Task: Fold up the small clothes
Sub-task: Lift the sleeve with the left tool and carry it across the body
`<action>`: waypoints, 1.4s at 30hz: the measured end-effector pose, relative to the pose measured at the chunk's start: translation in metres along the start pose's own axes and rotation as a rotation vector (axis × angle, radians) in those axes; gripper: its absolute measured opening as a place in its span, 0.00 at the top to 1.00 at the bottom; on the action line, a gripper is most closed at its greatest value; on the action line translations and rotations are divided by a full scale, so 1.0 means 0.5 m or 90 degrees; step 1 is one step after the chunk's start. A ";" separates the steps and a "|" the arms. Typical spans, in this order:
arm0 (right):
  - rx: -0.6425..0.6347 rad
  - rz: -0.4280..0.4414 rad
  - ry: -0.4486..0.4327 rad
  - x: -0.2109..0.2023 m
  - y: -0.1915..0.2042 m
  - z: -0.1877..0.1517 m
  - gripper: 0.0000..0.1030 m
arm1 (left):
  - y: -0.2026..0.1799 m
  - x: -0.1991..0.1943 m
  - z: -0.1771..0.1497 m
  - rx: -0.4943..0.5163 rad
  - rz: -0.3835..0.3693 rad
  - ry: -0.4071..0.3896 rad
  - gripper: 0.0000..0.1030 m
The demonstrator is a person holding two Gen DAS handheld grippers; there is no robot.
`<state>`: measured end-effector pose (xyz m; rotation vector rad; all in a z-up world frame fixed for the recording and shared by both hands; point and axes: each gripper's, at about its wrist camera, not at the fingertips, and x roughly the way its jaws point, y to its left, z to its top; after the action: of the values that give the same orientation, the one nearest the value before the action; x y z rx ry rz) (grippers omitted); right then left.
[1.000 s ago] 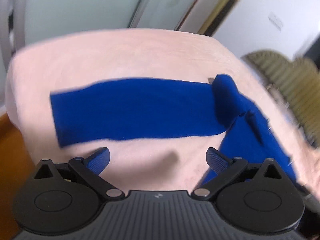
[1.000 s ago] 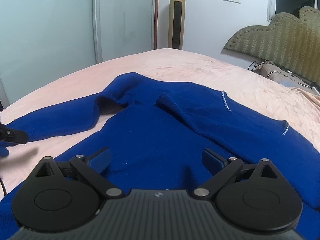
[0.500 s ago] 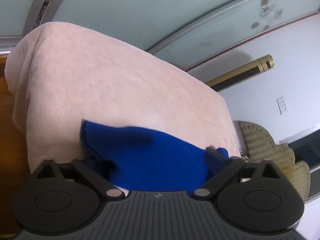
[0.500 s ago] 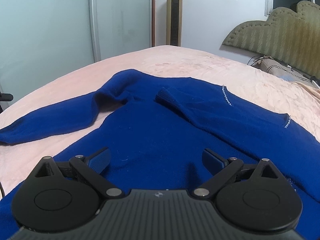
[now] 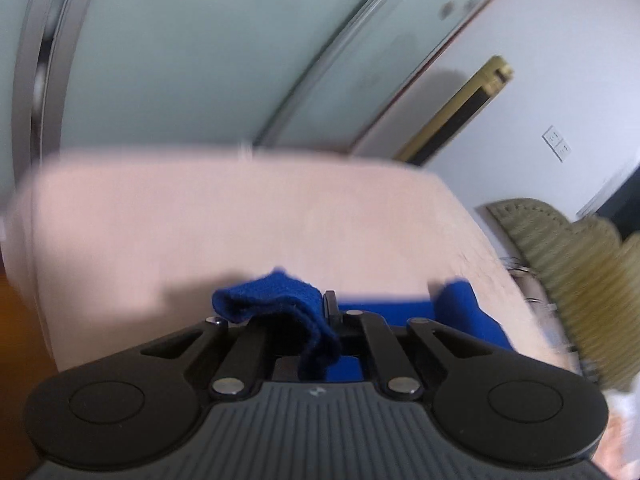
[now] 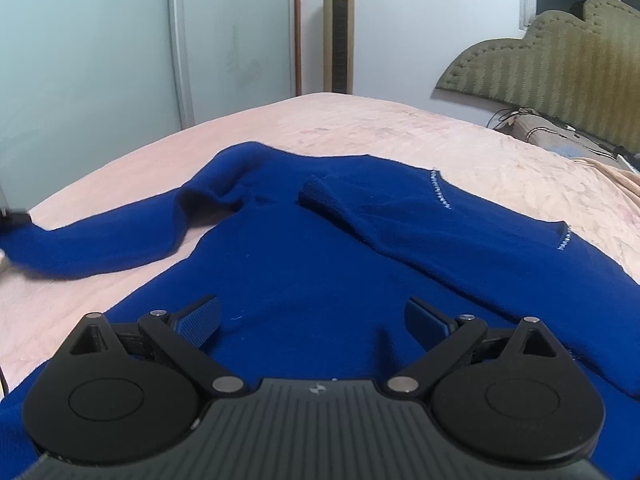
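- A blue sweater (image 6: 304, 264) is spread flat on a pink bedspread (image 6: 400, 132).
- The cuff of its outstretched sleeve (image 5: 276, 300) is clamped between the closed fingers of the left gripper (image 5: 326, 312); the view is motion-blurred.
- The right gripper (image 6: 312, 316) is held over the sweater body, fingers wide apart, nothing gripped.
- One sleeve (image 6: 360, 220) is folded across the chest.

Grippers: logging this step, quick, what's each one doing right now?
Left gripper: shut on the sweater's sleeve cuff.
Right gripper: open, holding nothing, over the sweater.
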<state>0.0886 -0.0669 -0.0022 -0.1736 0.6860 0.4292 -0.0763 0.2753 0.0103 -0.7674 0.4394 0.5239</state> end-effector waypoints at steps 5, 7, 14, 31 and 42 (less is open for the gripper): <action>0.011 -0.011 -0.008 -0.013 -0.020 0.000 0.03 | -0.032 0.018 0.081 0.071 0.069 -0.085 0.95; 0.016 -0.015 -0.009 -0.016 -0.027 -0.002 0.03 | -0.040 0.030 0.119 0.084 0.109 -0.103 0.95; 0.042 -0.024 0.000 -0.014 -0.055 -0.010 0.03 | -0.085 0.108 0.202 0.113 0.152 -0.076 0.95; 0.081 -0.058 -0.005 -0.060 -0.107 -0.035 0.03 | -0.536 0.242 0.167 0.268 -0.011 -0.094 0.95; 0.195 -0.118 -0.057 -0.123 -0.217 -0.078 0.03 | -0.811 0.193 -0.099 0.465 -0.212 0.004 0.95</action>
<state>0.0710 -0.1959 0.0093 0.0708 0.6329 0.1497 0.2300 0.0203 0.1417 -0.1273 0.4563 0.0273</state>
